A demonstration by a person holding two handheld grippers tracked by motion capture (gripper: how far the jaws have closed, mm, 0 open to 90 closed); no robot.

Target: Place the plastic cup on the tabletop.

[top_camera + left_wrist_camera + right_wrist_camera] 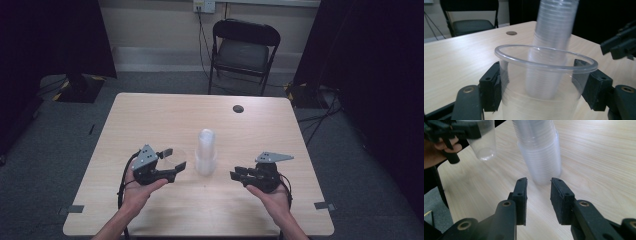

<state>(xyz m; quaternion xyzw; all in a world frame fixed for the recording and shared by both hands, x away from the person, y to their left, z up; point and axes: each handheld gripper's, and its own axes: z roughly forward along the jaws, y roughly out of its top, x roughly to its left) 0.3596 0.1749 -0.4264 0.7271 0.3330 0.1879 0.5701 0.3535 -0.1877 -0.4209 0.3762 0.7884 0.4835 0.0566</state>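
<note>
Our left gripper [541, 85] clamps one clear cup [544, 82], lifted off the stack [539, 152]; our right gripper [538, 197] (jaws parted, empty) waits near to steady it.

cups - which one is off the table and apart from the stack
The single clear cup clamped in the left gripper; the others sit nested in the stack on the table.

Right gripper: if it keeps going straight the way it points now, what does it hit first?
Probably the stack of clear cups. The right gripper has empty jaws standing apart, aimed at the stack's base just ahead on the table. Nothing lies between, though the gap is hard to judge.
</note>
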